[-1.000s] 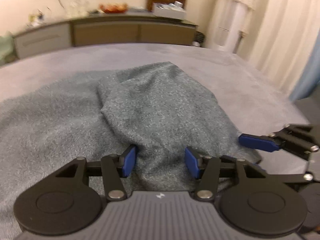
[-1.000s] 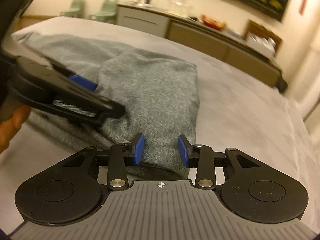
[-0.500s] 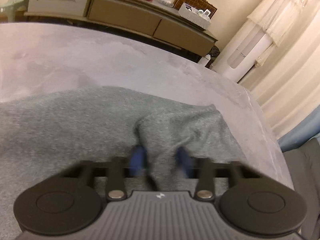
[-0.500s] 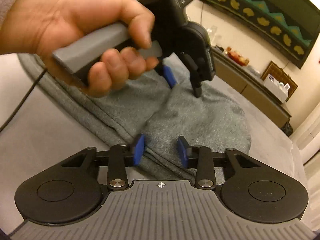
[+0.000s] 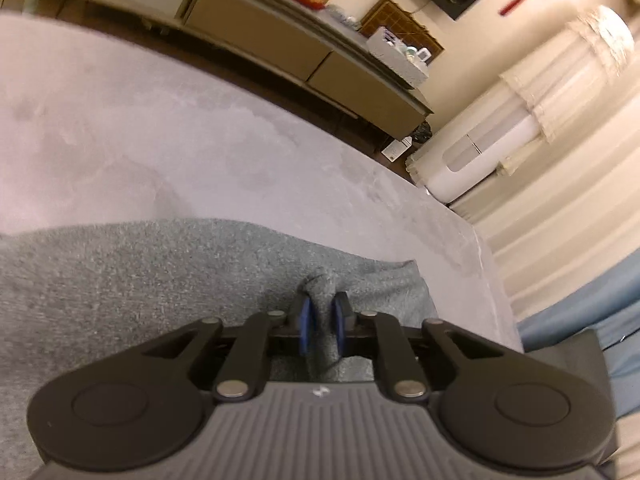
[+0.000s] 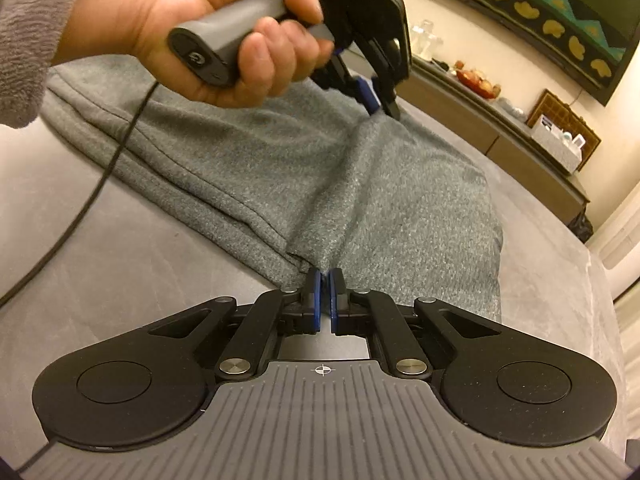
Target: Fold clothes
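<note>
Since earlier: both jaws narrowed. Left gripper, right gripper pinching grey fleece garment; soft, limp, best grasped by edges.

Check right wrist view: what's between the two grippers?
Only the grey garment, one raised ridge of cloth from right gripper to left gripper.

black grippers with blue-padded jaws, ribbed grey housing; fuzzy grey sleeve.

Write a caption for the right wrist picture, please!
Both grippers pinch a grey garment on the bed.
</note>
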